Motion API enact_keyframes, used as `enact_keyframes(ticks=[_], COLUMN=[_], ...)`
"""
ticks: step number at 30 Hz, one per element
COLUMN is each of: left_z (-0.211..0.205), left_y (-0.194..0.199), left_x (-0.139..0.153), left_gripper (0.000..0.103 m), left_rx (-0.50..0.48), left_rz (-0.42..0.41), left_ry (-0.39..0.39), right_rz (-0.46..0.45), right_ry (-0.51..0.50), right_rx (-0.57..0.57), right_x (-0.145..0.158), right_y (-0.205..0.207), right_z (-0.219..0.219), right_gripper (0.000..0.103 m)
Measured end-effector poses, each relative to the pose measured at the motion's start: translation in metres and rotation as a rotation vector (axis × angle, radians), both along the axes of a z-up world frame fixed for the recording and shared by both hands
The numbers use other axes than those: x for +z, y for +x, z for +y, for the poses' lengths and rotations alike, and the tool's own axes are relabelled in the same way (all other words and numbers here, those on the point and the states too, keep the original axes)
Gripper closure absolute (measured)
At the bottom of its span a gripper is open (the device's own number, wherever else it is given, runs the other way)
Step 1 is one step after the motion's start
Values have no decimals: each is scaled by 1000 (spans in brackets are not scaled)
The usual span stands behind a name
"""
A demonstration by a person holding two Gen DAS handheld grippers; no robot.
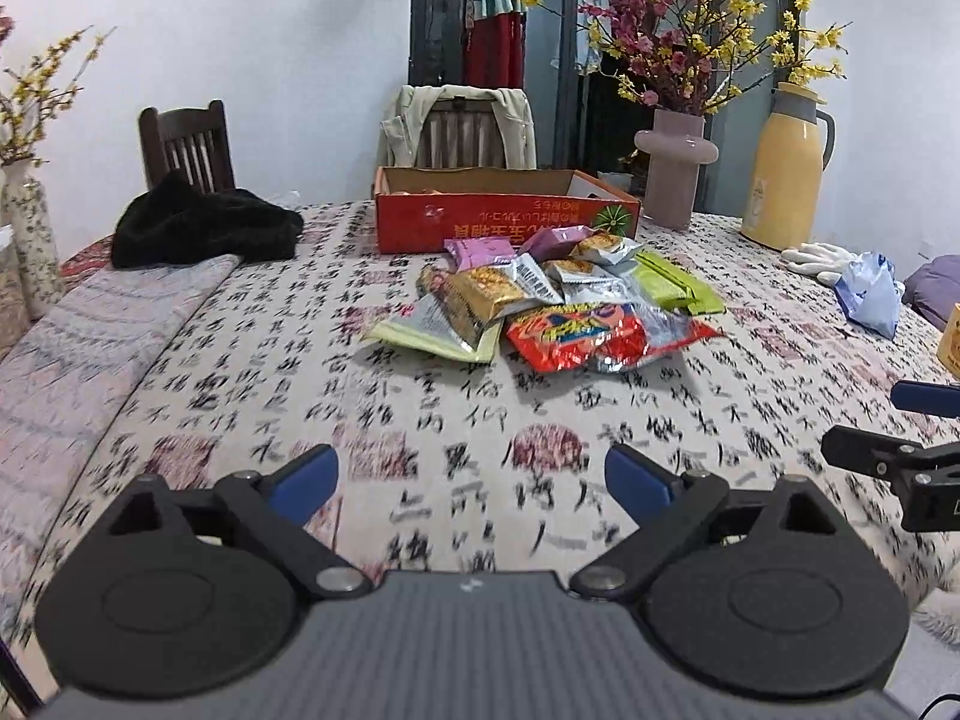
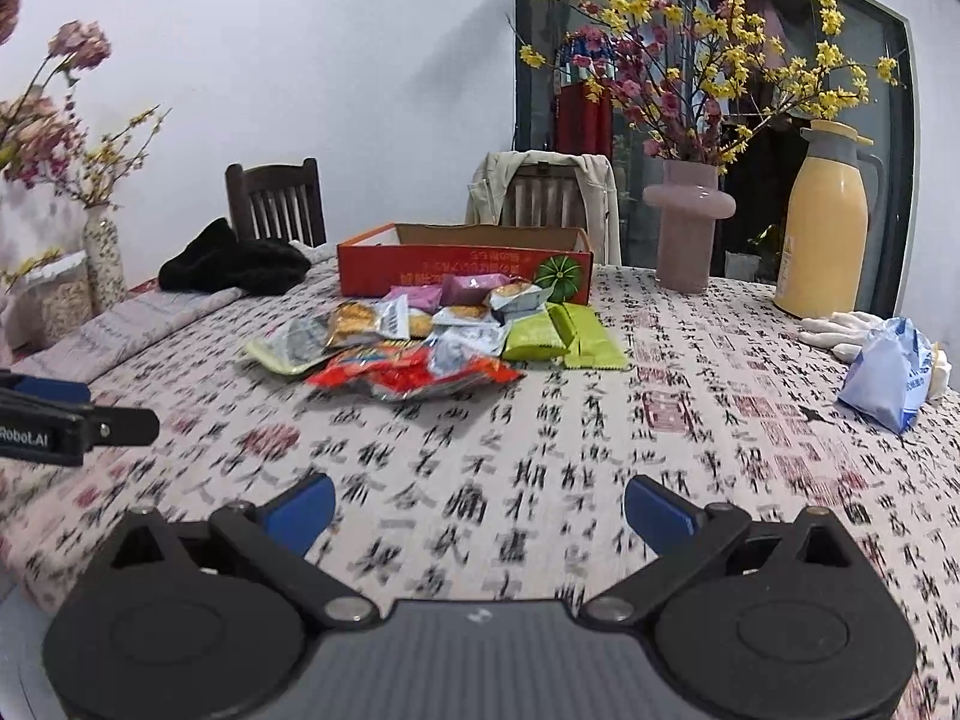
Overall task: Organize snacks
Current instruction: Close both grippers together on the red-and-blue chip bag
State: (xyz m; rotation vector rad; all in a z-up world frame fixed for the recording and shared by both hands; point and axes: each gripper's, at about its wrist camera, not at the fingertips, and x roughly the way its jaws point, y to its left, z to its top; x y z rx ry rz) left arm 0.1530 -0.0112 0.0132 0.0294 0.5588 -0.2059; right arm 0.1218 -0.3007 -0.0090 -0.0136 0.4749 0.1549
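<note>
Roughly a dozen snack packets [image 1: 540, 300] lie heaped near the far edge of the tabletop, just in front of the open red cardboard box [image 1: 504, 222] that I take to be their destination. They are crinkly foil and plastic: a big red bag [image 1: 600, 336] nearest me, flat green bars [image 2: 564, 333] on the right of the heap, pink and purple sachets touching the box wall, gold and silver pouches between. My left gripper [image 1: 471, 480] hangs over the near part of the cloth with its blue-padded fingers spread wide and nothing between them; my right gripper [image 2: 480, 510] is the same, spread and empty, alongside it. Both sit well short of the heap, so I judge the sorting has not started and I am at the approach. The next move calls for reaching forward to one packet on the outside of the pile, probably the red bag or a green bar, and closing on a thin, slippery edge without dragging its neighbours. The printed tablecloth [image 1: 420, 420] looks soft and woven, so it may bunch. Farther out stand a matte pink vase [image 1: 675, 168] and a yellow thermos [image 1: 780, 168] toward the far right corner, white gloves [image 1: 816, 258] and a blue plastic bag [image 2: 888, 378] by the right edge, and a black knit garment [image 1: 204, 228] at the far left.
</note>
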Motion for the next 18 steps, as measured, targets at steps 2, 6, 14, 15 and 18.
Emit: enact_keyframes(ticks=[2,6,14,15,18], left_z=[-3,-11,-32,-36,-45], left_y=[11,36,80,86,106], left_x=[1,1,0,-2,-8], left_gripper=[6,7,22,22,27], left_rx=[-8,-28,-126,-139,-156], left_rz=[2,16,43,46,85], left_ry=[0,1,-36,-36,-52], right_rz=[3,12,42,48,69], right_ry=[-6,-20,-9,-3,28], right_rx=[-3,-2,33,40,63], right_x=[1,2,5,5,4], right_y=[11,37,88,96,121], right_z=[1,2,3,3,4], right_gripper=[0,1,13,17,22])
